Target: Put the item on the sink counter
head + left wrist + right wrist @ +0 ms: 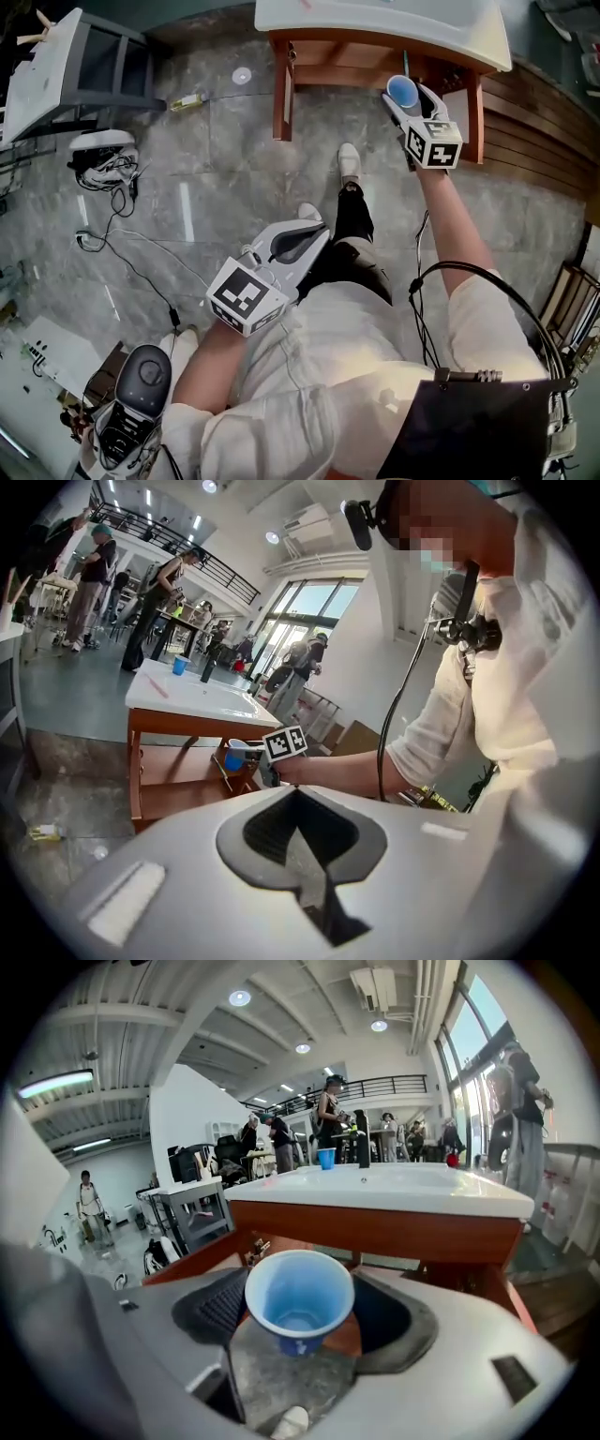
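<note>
My right gripper [410, 97] is shut on a blue paper cup [401, 91] and holds it upright in front of the wooden frame, below the white sink counter [375, 28]. In the right gripper view the cup [300, 1283] sits between the two jaws of that gripper [302, 1321], its open mouth up and nothing inside, with the sink counter [403, 1190] just ahead and higher. My left gripper [312, 236] hangs low beside my thigh; in the left gripper view it [300, 834] has its pads pressed together on nothing. From there the cup [234, 757] shows far off.
On the counter stand a second blue cup [325, 1158] and a dark bottle [363, 1150]. Cables [112, 211] trail over the stone floor beside a grey cart [98, 56]. A small bottle [187, 100] lies on the floor. Wooden decking [534, 131] runs along the right.
</note>
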The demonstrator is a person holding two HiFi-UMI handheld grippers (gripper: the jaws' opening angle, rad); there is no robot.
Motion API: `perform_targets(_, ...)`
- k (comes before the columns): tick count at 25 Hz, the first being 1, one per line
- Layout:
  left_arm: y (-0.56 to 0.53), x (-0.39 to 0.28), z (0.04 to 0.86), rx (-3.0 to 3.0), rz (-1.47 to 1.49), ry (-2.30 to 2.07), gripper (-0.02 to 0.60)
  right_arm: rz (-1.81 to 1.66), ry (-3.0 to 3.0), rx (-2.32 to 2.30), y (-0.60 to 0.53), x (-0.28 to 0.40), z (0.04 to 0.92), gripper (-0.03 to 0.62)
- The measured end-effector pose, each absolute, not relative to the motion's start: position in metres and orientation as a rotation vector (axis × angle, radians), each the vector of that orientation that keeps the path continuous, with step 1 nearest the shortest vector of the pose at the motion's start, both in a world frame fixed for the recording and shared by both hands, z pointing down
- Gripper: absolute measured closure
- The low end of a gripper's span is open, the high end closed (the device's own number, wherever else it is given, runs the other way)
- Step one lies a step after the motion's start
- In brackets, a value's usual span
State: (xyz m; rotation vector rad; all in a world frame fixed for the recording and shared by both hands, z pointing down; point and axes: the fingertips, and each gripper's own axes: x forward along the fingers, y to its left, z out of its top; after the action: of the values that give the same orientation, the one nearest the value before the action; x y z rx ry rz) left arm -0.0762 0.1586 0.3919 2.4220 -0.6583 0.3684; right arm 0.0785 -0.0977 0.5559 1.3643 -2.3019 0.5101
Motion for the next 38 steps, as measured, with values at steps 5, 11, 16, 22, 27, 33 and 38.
perform_targets(5,0.144,-0.065,0.423,2.414,0.399,-0.615,0.577,0.509,-2.278,1.379,-0.126,0.080,0.602,0.256)
perform_targets(11,0.113,-0.045,0.458,2.394,0.398,-0.589,0.577,0.520,-2.259,1.403,-0.167,0.088,0.657,0.256)
perform_targets(16,0.083,-0.032,0.492,2.363,0.390,-0.610,0.577,0.505,-2.243,1.446,-0.207,0.097,0.700,0.256)
perform_targets(22,0.061,-0.022,0.522,2.377,0.381,-0.610,0.577,0.516,-2.226,1.496,-0.244,0.106,0.739,0.256)
perform_targets(27,0.045,-0.020,0.540,2.356,0.384,-0.624,0.577,0.497,-2.209,1.529,-0.272,0.111,0.762,0.256)
perform_targets(33,0.031,-0.019,0.558,2.345,0.384,-0.635,0.577,0.479,-2.194,1.548,-0.294,0.114,0.780,0.256)
perform_targets(38,0.026,-0.020,0.564,2.339,0.378,-0.634,0.577,0.466,-2.189,1.544,-0.300,0.111,0.788,0.256)
